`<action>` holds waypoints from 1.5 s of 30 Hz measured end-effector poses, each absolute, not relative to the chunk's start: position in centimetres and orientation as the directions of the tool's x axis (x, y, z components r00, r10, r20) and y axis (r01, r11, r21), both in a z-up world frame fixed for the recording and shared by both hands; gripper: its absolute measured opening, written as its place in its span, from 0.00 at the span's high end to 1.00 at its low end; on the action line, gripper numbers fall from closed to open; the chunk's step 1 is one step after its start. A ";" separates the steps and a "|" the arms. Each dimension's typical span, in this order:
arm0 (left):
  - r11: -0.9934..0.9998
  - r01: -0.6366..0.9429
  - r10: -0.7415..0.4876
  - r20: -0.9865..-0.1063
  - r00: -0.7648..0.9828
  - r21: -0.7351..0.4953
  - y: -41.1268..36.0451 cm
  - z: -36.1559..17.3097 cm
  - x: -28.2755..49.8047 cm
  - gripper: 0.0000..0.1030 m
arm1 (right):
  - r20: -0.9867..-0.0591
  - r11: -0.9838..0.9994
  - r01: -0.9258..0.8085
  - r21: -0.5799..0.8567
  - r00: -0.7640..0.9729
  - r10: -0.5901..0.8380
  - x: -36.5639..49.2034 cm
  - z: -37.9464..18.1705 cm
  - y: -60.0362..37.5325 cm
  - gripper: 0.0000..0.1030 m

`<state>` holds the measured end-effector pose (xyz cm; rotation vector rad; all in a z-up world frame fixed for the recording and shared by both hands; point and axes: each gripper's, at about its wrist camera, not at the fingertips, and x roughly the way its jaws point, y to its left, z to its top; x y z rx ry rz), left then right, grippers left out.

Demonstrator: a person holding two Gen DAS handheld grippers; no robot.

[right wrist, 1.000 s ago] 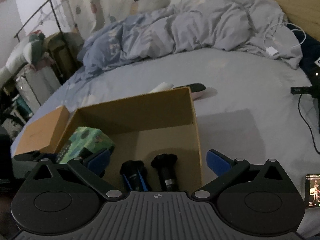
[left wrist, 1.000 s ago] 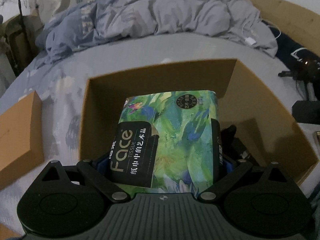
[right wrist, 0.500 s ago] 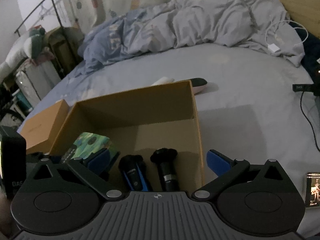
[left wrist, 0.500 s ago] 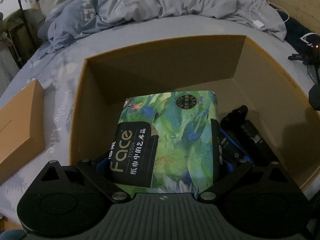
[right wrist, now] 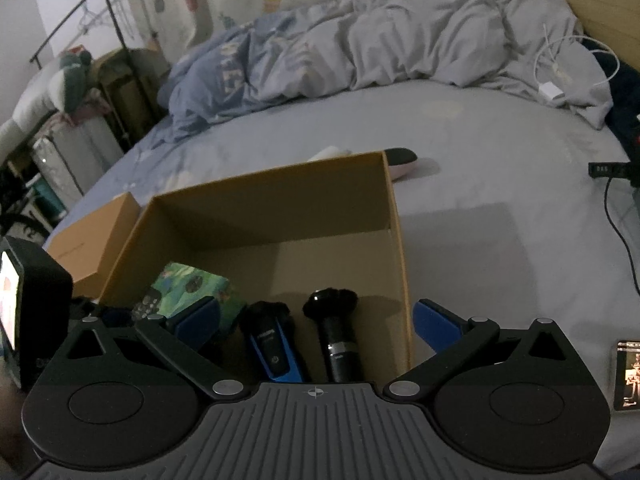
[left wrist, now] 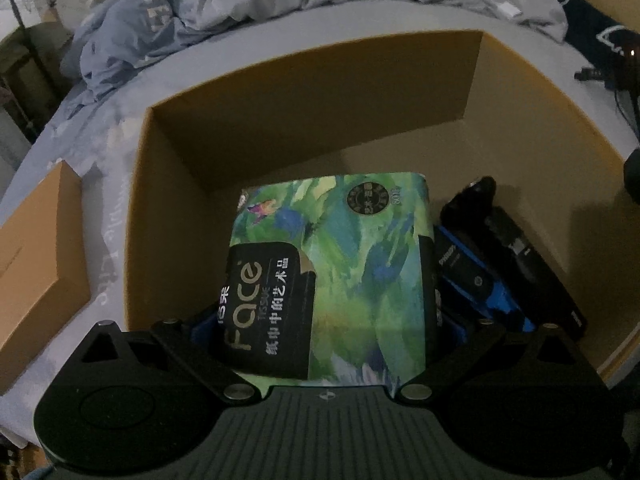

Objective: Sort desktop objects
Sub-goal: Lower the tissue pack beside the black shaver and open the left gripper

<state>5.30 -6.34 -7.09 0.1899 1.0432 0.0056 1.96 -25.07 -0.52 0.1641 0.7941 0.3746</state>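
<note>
On the far left we see a closed brown box [left wrist: 36, 264] lying on the bed [right wrist: 480, 152], just beside the open cardboard box [left wrist: 320, 92]. Compared with one second ago, the left gripper [left wrist: 328, 320] has come lower and further forward: the walls of the cardboard box now rise around the tissue pack [left wrist: 340, 256], which earlier was held above the rim. The jaws of the left gripper are still closed on the two sides of the pack, so we judge that the pack is being set down inside the box and is not yet released; whether it already rests on the bottom we cannot tell. On the pack we read "Face" and "TISSUE" in pale letters on a black label, with Chinese characters beside, and a round black seal near the far end. To the right of the pack, a blue and black shaver [left wrist: 472, 276] marked "PHILIPS" lies on the bottom, and next to it a black trimmer [left wrist: 524, 256] whose writing is too small to read. The right gripper [right wrist: 316, 320] hovers near the front edge of the box, with its jaws wide apart and holding nothing. Further right, a small card [right wrist: 627, 376] lies on the bed.
</note>
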 end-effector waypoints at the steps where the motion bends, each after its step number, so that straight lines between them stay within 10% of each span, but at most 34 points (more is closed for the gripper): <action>1: 0.983 0.089 0.094 -0.860 0.502 0.160 -6.4 -7.1 5.3 0.02 | -0.664 0.922 -0.266 0.282 0.639 0.387 2.0 -0.5 -25.1 0.00; 45: 0.989 0.076 0.040 -0.728 0.685 0.125 -8.5 0.2 -5.2 0.00 | -0.686 0.931 -0.267 0.248 0.631 0.363 2.1 -1.6 -25.1 0.00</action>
